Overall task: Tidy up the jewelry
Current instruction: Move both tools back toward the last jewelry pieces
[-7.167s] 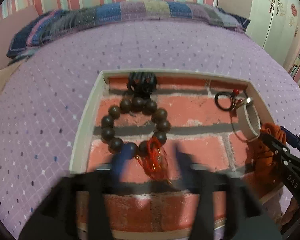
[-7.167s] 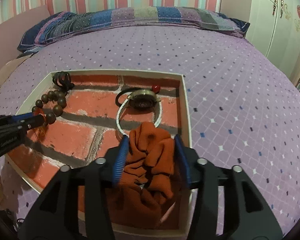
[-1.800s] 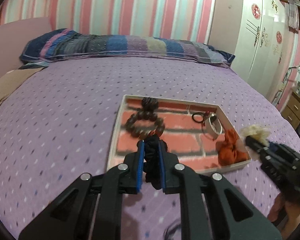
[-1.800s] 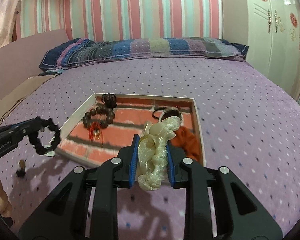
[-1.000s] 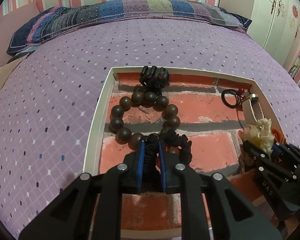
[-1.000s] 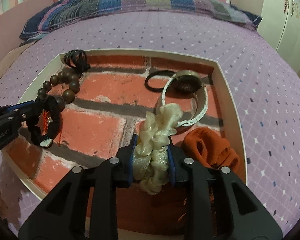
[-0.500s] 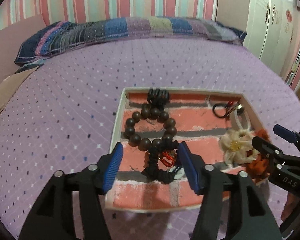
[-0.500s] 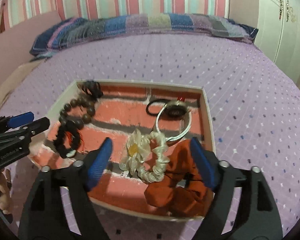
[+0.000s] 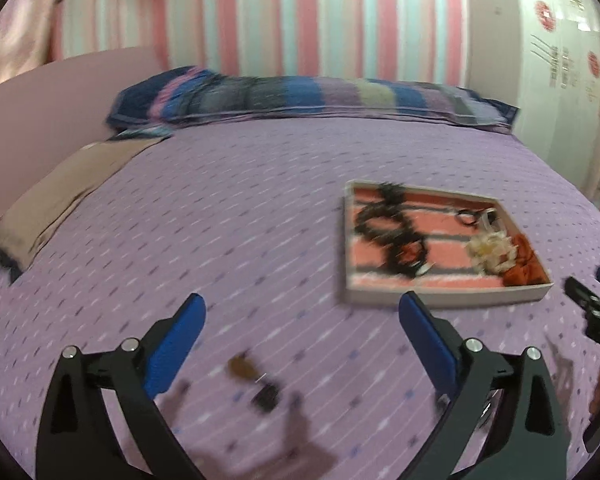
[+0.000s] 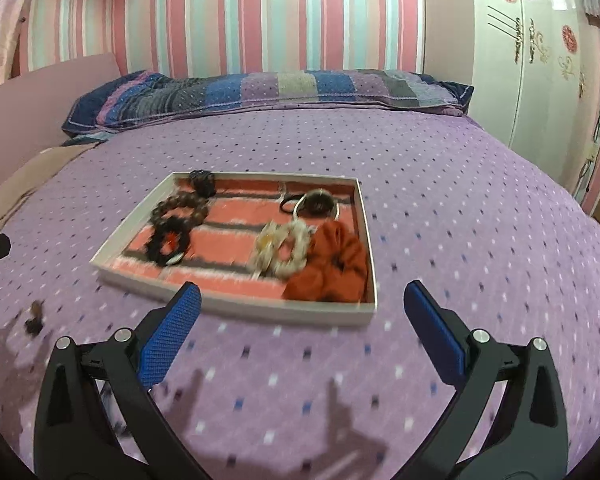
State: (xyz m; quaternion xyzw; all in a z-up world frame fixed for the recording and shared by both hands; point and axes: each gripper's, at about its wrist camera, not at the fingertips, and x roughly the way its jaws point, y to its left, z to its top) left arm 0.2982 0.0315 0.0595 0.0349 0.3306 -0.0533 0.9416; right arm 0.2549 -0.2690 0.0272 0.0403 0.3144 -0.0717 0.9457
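Two grippers hang over the purple bedspread (image 10: 440, 208), both with jaws opening and nothing between them: left gripper (image 9: 302, 314), right gripper (image 10: 300, 300). Ahead, the brick-patterned tray (image 10: 236, 306) holds an orange scrunchie (image 10: 332, 264), cream scrunchie (image 10: 284, 248), wooden bead bracelet (image 10: 180, 206) and black bracelet (image 10: 168, 242).

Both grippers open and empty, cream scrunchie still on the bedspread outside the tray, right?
Not quite. The cream scrunchie lies inside the tray, against the orange scrunchie, as the right wrist view shows. The left gripper and right gripper are indeed empty, their jaws opening.
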